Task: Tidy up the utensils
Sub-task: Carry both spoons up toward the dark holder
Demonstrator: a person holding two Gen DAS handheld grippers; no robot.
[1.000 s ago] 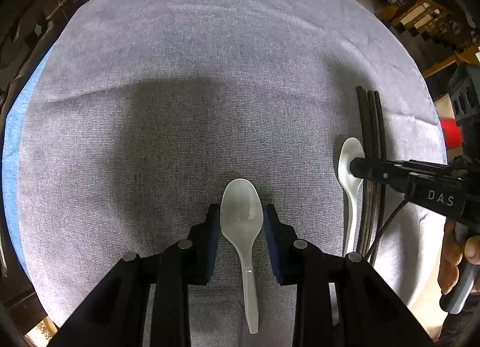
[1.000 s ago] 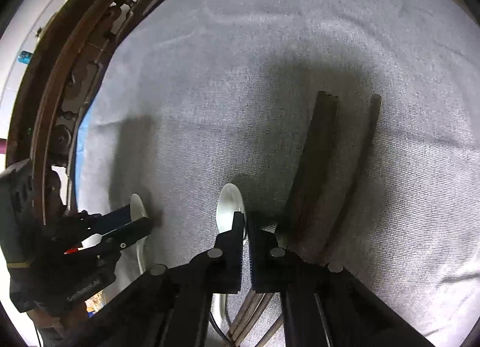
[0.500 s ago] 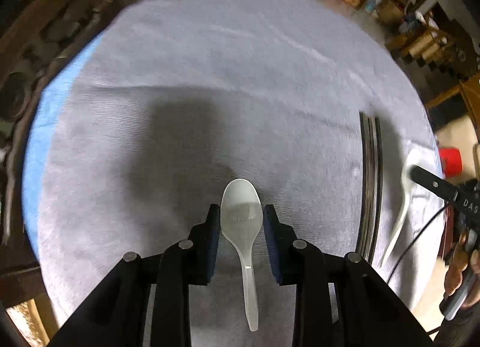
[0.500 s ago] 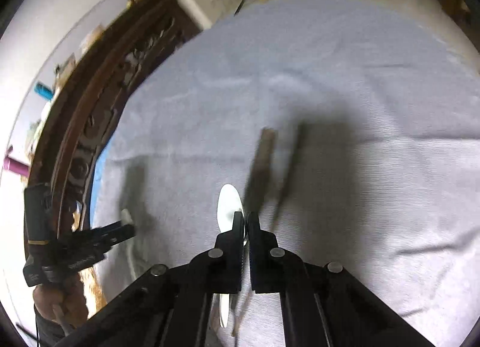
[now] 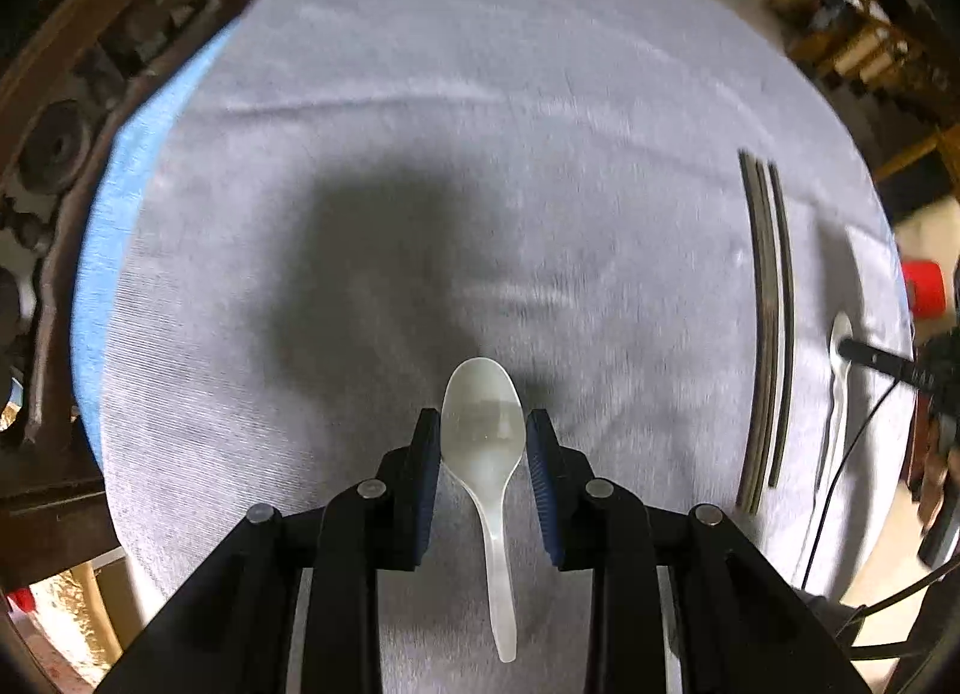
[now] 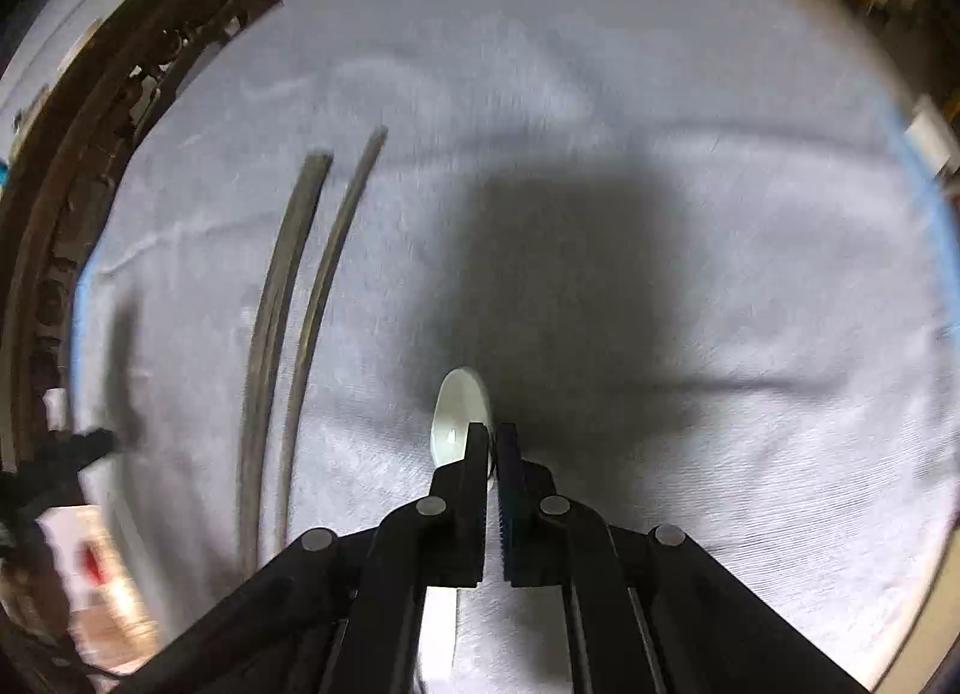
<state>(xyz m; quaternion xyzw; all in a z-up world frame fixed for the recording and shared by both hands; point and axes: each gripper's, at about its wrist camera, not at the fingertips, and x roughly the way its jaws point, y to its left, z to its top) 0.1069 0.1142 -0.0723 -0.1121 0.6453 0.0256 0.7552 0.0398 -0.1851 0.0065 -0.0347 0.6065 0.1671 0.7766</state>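
Translucent plastic spoon (image 5: 483, 442), bowl pinched between left gripper (image 5: 483, 448) fingers, above grey cloth (image 5: 420, 123). Dark chopsticks (image 5: 765, 322) lying mid-cloth. White spoon (image 6: 459, 421), nipped edge-on in near-closed right gripper (image 6: 491, 454). Advice: lower both level, parallel to chopsticks, release gently.

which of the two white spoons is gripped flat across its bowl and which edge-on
The spoon in the left tongs is held flat, bowl facing the camera. The spoon in the right tongs is held edge-on.
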